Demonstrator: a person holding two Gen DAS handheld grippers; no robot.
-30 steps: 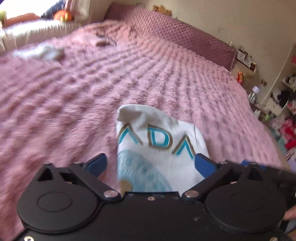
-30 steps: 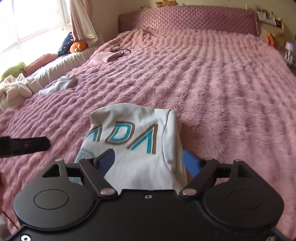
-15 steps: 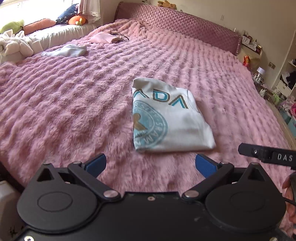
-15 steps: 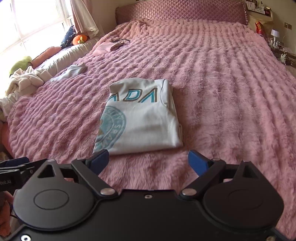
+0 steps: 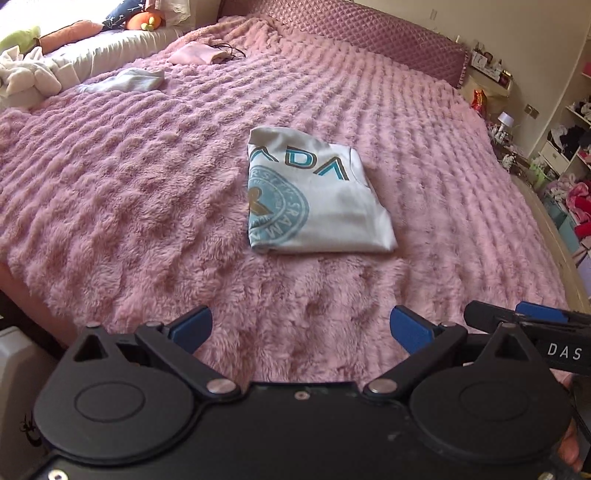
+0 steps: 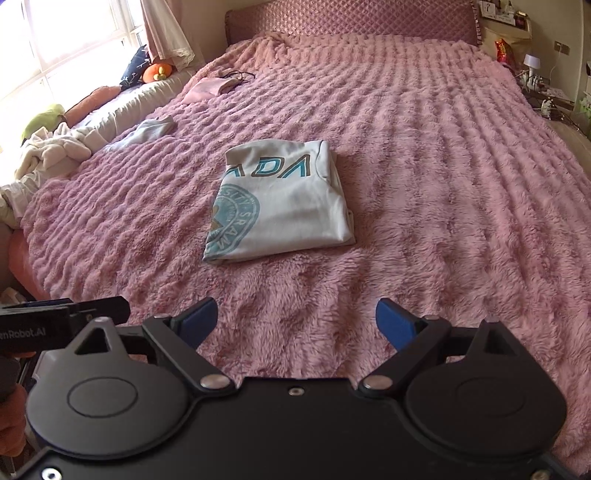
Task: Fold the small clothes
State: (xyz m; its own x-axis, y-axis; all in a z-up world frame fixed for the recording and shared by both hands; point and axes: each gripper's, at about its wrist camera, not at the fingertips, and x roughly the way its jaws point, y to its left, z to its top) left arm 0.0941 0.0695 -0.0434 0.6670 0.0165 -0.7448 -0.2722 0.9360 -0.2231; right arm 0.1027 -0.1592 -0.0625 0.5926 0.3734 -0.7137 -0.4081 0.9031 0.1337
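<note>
My folded white shirt (image 5: 317, 201), lettered "ADA", lies on the pink blanket (image 5: 129, 192); my left gripper (image 5: 301, 326) and right gripper (image 6: 297, 321) gape empty; only the left view shows "DAS".

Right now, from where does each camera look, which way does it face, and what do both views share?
Left wrist view: sits on the left claw, looking down over the pink blanket; its open blue fingers show, with the right claw at the right edge.
Right wrist view: sits on the right claw, facing the headboard; its open fingers show, with the left claw at the left edge.
Shared: the folded white shirt ahead, untouched.
</note>
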